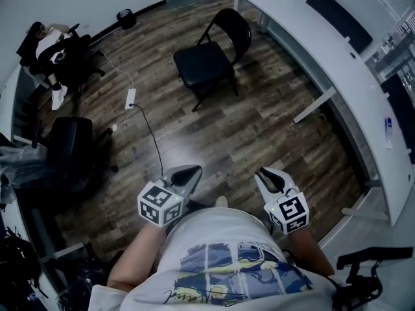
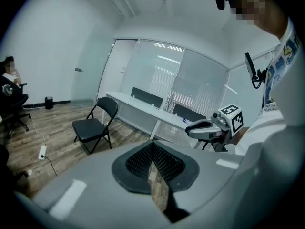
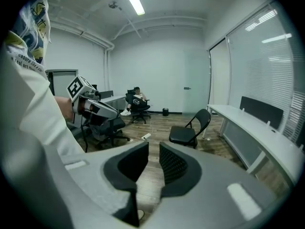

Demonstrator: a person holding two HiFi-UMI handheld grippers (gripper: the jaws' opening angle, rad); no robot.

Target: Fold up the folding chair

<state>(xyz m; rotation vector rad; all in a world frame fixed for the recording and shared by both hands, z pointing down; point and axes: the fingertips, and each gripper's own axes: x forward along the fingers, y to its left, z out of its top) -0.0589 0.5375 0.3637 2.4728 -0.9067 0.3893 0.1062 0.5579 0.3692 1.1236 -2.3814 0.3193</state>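
The folding chair (image 1: 206, 63) is judged rigid, metal-framed; its backrest (image 1: 235, 30) is to be gripped. The left gripper (image 1: 190, 171) is pressed together, the right gripper (image 1: 270, 175) slightly spread, nothing held.

The head view looks steeply down on the wooden floor (image 1: 259, 141). Both gripper views look out low across the room. All three share the distant folding chair (image 1: 211, 57), upper centre in the head view.

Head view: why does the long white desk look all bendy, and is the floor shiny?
Head view: the wide lens bends the white desk into a curve; light glares off the wood floor near the folding chair. Right gripper view: corners go black.
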